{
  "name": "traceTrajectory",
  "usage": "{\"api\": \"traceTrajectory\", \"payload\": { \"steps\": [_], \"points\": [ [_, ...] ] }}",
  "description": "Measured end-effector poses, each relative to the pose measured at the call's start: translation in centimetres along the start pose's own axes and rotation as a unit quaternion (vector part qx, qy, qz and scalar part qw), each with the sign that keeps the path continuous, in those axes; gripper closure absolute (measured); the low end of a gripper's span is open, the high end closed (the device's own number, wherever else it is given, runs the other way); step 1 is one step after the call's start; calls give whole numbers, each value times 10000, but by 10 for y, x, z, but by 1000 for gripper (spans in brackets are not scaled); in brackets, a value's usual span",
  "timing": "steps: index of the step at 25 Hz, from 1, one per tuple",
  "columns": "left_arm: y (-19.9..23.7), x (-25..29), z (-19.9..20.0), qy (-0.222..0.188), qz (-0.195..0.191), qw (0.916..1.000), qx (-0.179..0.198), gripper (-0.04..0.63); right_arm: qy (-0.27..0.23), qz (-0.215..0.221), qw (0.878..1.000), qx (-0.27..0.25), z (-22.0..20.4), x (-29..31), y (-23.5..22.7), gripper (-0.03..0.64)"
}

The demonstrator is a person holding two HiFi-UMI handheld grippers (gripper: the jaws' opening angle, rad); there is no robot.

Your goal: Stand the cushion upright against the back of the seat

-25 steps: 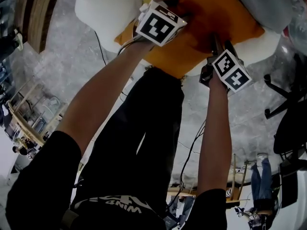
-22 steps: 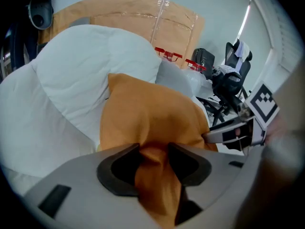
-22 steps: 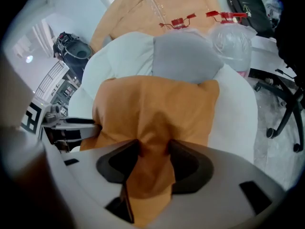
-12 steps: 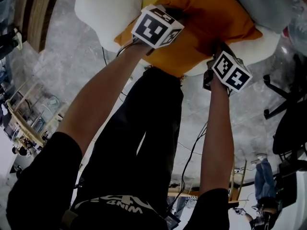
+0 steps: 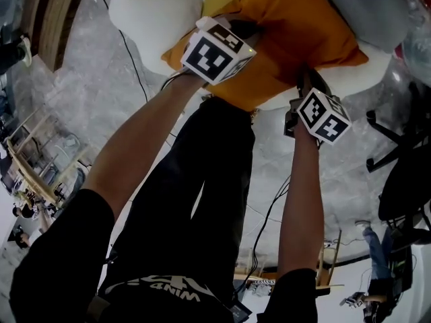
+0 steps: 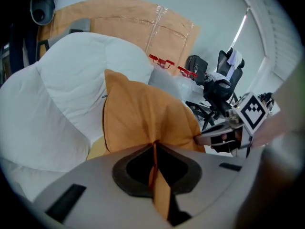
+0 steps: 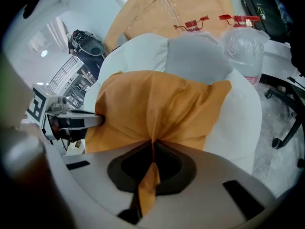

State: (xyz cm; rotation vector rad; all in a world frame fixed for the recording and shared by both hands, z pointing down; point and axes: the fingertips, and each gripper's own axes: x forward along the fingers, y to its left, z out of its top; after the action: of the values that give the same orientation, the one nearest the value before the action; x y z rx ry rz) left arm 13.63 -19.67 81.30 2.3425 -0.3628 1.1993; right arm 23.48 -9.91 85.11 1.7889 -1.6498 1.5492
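Observation:
An orange cushion (image 5: 289, 25) lies on a white padded seat (image 5: 148, 19), its near edge raised a little. My left gripper (image 5: 237, 31) grips the cushion's near left edge; its jaws are closing with a fold of orange fabric (image 6: 153, 149) pinched between them. On the near right edge my right gripper (image 5: 306, 79) is shut, and a pleat of the fabric (image 7: 151, 149) runs through its jaws. The cushion (image 7: 157, 104) spreads out ahead toward the white seat back (image 6: 62, 89).
A grey cushion (image 5: 377, 12) rests on the seat's right side. Behind the seat stand a cardboard sheet (image 6: 133, 23) and water bottles (image 7: 243, 44). An office chair base (image 5: 397, 133) sits on the floor to the right; wooden furniture (image 5: 54, 12) at the far left.
Both grippers have closed on the cushion's near edge and risen slightly. The cushion's front has lifted and shifted toward the seat back.

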Motion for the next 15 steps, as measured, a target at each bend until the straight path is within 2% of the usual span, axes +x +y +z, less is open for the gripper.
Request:
{"api": "traceTrajectory", "payload": {
  "steps": [8,15],
  "points": [
    [-12,-46,7,-342,-81,9992,-180,575,-467,211,9986,-114,14,-38,29,586],
    [11,-92,42,-936,59,9943,-510,575,-977,361,9921,-701,79,-60,72,586]
  ]
}}
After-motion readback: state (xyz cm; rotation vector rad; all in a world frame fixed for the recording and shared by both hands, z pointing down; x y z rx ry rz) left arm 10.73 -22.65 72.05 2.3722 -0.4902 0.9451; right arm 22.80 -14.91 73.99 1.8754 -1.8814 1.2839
